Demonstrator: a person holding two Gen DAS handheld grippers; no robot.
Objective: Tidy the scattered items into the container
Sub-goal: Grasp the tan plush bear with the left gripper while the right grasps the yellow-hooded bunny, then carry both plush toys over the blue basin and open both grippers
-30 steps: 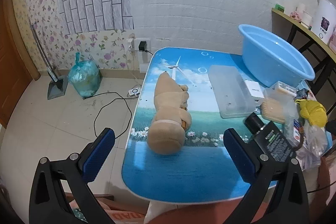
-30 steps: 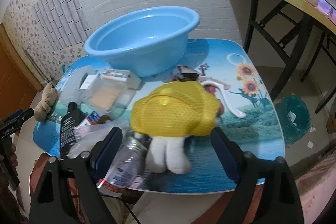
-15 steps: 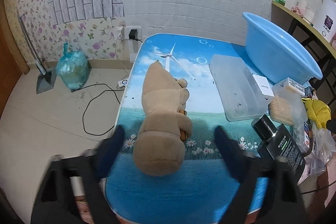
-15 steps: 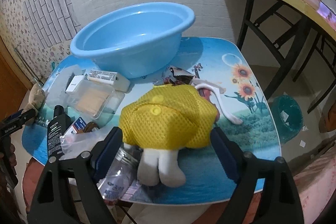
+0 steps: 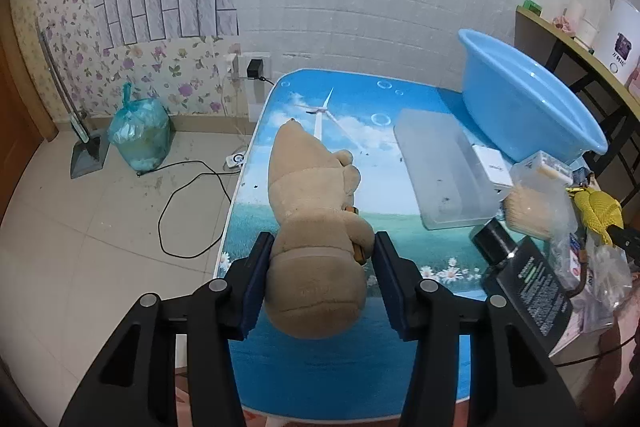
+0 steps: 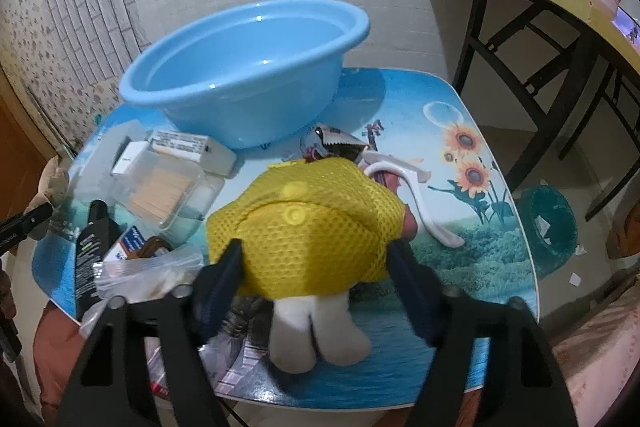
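My left gripper has its fingers squeezing the tan teddy bear lying on the tabletop, blue basin far right.

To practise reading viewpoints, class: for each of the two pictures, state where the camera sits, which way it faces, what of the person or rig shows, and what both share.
Left wrist: on the left gripper, looking forward over the tan plush bear between its fingers toward the wall.
Right wrist: on the right gripper, facing the yellow mesh toy and wall.
Shared: the blue basin, black bottle, table.
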